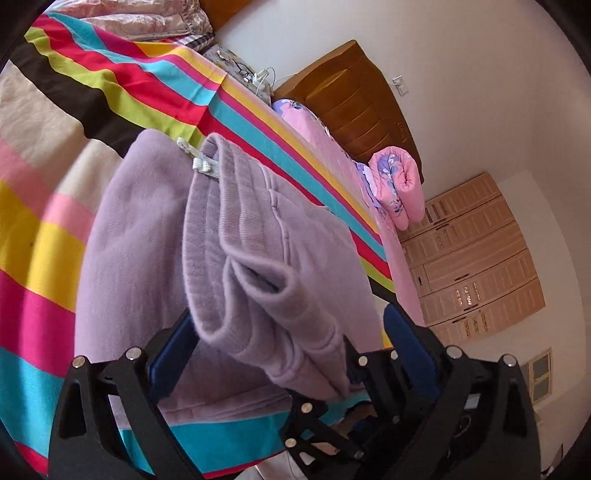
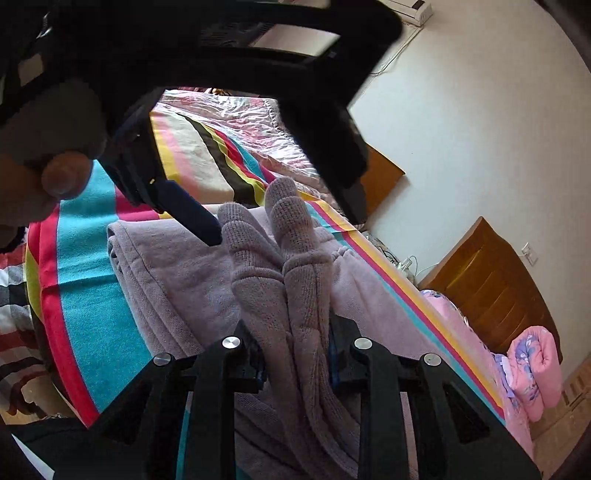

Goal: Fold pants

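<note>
Lilac sweatpants [image 1: 147, 236] lie partly folded on a bed with a bright striped sheet [image 1: 110, 85]. In the left wrist view my left gripper [image 1: 288, 332] is open, its blue fingers [image 1: 173, 350] standing wide apart on either side of the raised waistband fold with its pale drawstring [image 1: 201, 162]. In the right wrist view my right gripper [image 2: 295, 354] is shut on the ribbed cuffs of the pants [image 2: 288, 236] and holds them above the folded body of the pants [image 2: 173, 266]. The left gripper [image 2: 192, 218] also shows there, above and to the left, held by a hand.
A pink floral quilt roll [image 1: 402, 184] lies at the bed's far edge beside a wooden headboard [image 1: 354, 103]. Pillows [image 1: 159, 22] sit at the bed's far end. A pale wardrobe [image 1: 469, 251] stands against the white wall. Cables [image 2: 402, 264] lie by the bedside.
</note>
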### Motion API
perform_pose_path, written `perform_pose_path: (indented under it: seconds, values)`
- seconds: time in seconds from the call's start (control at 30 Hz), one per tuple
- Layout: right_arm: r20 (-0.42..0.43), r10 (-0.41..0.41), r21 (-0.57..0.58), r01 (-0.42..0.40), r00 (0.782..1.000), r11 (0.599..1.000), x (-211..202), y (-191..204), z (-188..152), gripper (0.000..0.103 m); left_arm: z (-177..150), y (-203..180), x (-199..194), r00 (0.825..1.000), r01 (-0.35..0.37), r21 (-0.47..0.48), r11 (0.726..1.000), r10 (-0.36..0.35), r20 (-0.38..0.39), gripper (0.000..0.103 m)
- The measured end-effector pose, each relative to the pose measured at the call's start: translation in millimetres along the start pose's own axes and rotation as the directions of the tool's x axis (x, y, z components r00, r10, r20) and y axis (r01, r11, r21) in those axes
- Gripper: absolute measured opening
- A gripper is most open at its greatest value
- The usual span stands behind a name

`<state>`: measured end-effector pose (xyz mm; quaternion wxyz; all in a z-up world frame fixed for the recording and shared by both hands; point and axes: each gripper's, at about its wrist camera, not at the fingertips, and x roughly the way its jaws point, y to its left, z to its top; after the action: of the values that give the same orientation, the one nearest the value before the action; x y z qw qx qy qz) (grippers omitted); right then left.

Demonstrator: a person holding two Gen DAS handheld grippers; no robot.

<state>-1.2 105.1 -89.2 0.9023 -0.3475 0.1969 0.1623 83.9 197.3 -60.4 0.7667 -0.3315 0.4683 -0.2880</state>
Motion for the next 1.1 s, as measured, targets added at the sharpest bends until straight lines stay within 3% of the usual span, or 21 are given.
perform_pose_path:
  seconds: [0.03,0.1,0.13,0.17,0.23,0.33,0.37,0.4,0.5,0.7,0.77,0.83,0.9,1.0,1.1]
  values:
    - [-0.019,0.003,-0.033,-0.004,1.0,0.999,4.4,6.6,-1.0,0.025,2.9,4.1,11.4,1.0,-0.003,-0.028,1.0,0.002,-0.027,0.098]
    - [-0.037,0.023,-0.068,-0.026,0.999,0.997,3.3,9.5,-7.2,0.027,5.4,12.3,31.6,0.994,-0.083,-0.056,0.995,0.079,-0.076,0.095]
    - [-0.038,0.034,-0.061,-0.036,0.999,0.997,-4.0,4.2,-10.0,0.034,4.7,12.3,36.2,0.992,-0.106,-0.044,0.993,0.103,-0.078,0.094]
    - [-0.023,0.033,-0.039,-0.034,0.999,0.999,-15.7,-6.5,-13.2,0.052,3.6,9.7,36.9,0.991,-0.115,-0.027,0.993,0.113,-0.074,0.094]
    - [0.038,0.033,0.039,-0.035,0.999,0.999,-46.0,-36.9,-24.5,0.074,2.1,8.7,36.9,0.99,-0.124,-0.025,0.992,0.122,-0.07,0.092]
    - [0.045,0.012,0.209,-0.021,0.999,0.978,-84.4,-87.7,-66.2,0.086,1.8,10.6,37.9,0.987,-0.148,-0.021,0.989,0.147,-0.061,0.084]
    - [0.016,0.009,0.265,-0.013,1.0,0.964,-90.3,-102.0,-86.0,0.086,2.4,13.0,38.1,0.984,-0.172,-0.017,0.985,0.171,-0.056,0.073]
    - [-0.008,0.017,0.322,-0.014,1.0,0.947,-94.8,-113.5,-107.4,0.087,2.3,12.9,40.3,0.979,-0.199,-0.012,0.98,0.198,-0.054,0.052]
    - [-0.089,0.062,0.476,-0.013,0.994,0.88,-97.1,-126.2,-162.3,0.087,5.4,16.3,30.4,0.979,-0.195,0.005,0.981,0.195,-0.054,0.027]
    - [-0.097,0.06,0.533,0.002,0.993,0.846,-74.3,-119.5,-182.5,0.082,19.1,-53.9,3.6,0.981,-0.196,0.117,0.974,0.194,0.031,0.021]
    - [-0.099,0.045,0.517,0.013,0.994,0.856,-62.6,-119.7,-173.8,0.082,22.8,-80.9,-6.4,0.981,-0.19,0.16,0.969,0.184,0.053,0.021]
    - [-0.147,-0.009,0.45,0.075,0.989,0.89,-48.8,-112.7,-166.2,0.078,28.2,-102.6,-16.4,0.983,-0.182,0.193,0.964,0.17,0.074,0.021]
    - [-0.156,-0.051,0.463,0.118,0.986,0.879,-49.7,-115.3,-165.1,0.076,31.5,-115.0,-34.7,0.983,-0.17,0.221,0.96,0.149,0.107,0.02]
    - [-0.186,-0.115,0.412,0.184,0.976,0.892,-50.8,-111.8,-164.6,0.08,31.7,-95.6,-61.1,0.974,-0.187,0.194,0.963,0.155,0.167,0.02]
    - [-0.221,-0.094,0.39,0.177,0.971,0.904,-42.2,-103.5,-167.0,0.081,14.8,-11.5,-62.2,0.965,-0.228,0.036,0.973,0.221,0.145,0.02]
